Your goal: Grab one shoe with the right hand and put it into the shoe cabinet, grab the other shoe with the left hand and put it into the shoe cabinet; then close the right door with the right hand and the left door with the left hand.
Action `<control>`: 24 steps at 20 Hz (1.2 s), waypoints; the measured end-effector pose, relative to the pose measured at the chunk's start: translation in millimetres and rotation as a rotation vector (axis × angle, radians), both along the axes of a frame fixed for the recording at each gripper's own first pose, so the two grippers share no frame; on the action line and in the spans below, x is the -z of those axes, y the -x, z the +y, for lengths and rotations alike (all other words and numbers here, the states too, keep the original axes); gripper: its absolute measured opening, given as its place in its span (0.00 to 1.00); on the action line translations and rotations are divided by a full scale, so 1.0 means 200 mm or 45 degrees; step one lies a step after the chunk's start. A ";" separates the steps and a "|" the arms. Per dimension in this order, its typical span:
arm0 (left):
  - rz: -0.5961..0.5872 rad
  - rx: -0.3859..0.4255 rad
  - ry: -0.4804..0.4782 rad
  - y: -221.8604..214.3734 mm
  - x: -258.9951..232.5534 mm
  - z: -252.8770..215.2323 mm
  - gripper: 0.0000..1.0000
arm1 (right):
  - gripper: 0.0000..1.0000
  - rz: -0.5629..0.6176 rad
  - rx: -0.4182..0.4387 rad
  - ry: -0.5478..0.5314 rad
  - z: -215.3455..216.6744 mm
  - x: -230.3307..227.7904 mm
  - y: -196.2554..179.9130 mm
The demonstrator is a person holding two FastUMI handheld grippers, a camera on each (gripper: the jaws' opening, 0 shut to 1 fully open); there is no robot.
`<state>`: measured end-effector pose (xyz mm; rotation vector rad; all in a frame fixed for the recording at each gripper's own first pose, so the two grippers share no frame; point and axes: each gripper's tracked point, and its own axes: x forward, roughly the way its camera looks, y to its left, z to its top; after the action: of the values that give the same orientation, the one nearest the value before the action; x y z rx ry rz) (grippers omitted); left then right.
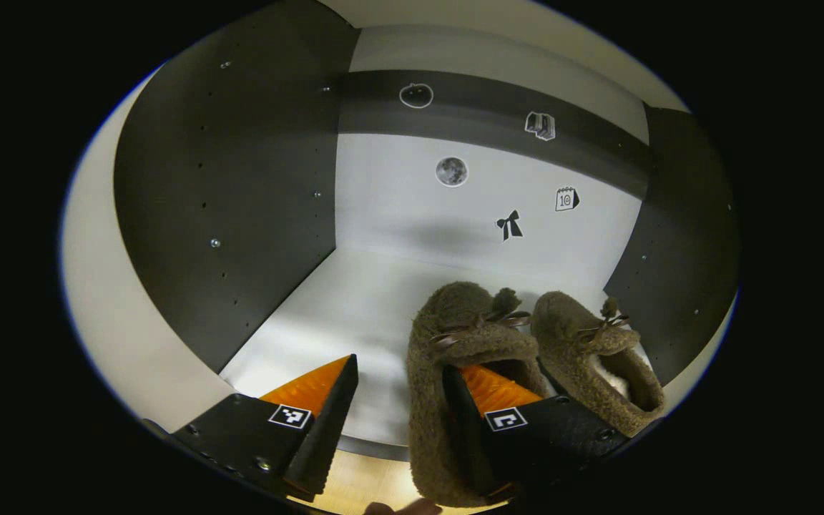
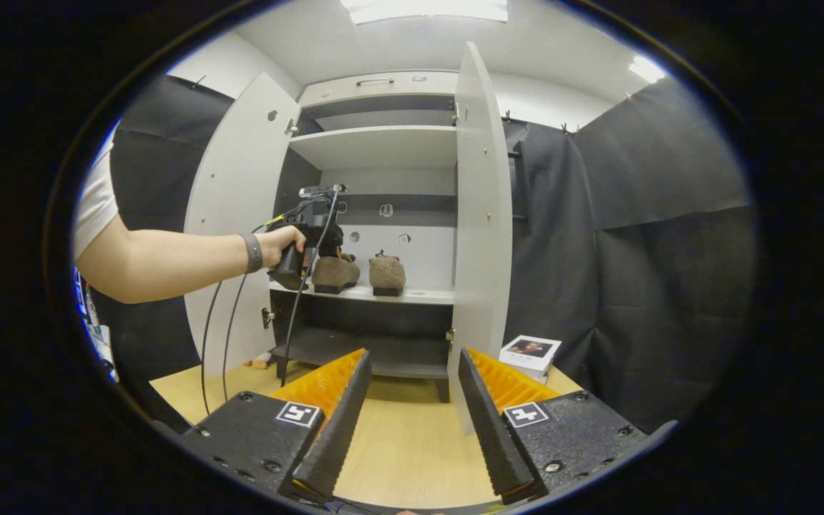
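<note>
Two shoes, left (image 1: 448,372) and right (image 1: 594,357), side by side on the cabinet (image 2: 383,146) shelf (image 1: 355,307), toes toward the back. Left gripper (image 1: 401,372) spread wide, one finger inside the left shoe's opening, the other outside it, not pinching. Right gripper (image 2: 412,368) spread, holding nothing, well back over the floor (image 2: 405,443). Both doors (image 2: 483,214) open.

One camera inside the cabinet, one standing back

In the left gripper view we look from close up into the shoe cabinet (image 1: 398,214), facing its back wall across the shelf (image 1: 355,307). In the right gripper view we face the cabinet (image 2: 376,214) from well back over the floor (image 2: 412,436); both views share the two shoes (image 1: 455,357) (image 2: 355,273) on that shelf.
</note>
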<state>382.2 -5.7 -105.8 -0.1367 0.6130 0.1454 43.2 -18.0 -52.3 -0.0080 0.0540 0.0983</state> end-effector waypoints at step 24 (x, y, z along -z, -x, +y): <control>-0.720 0.259 -0.009 1.38 -0.66 -0.15 0.95 | 0.79 -0.039 -0.009 0.008 0.02 -0.06 0.04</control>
<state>107.0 -36.4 26.8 -0.1010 0.0601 -0.0889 34.6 -13.9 -39.5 -0.0161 0.0233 0.1054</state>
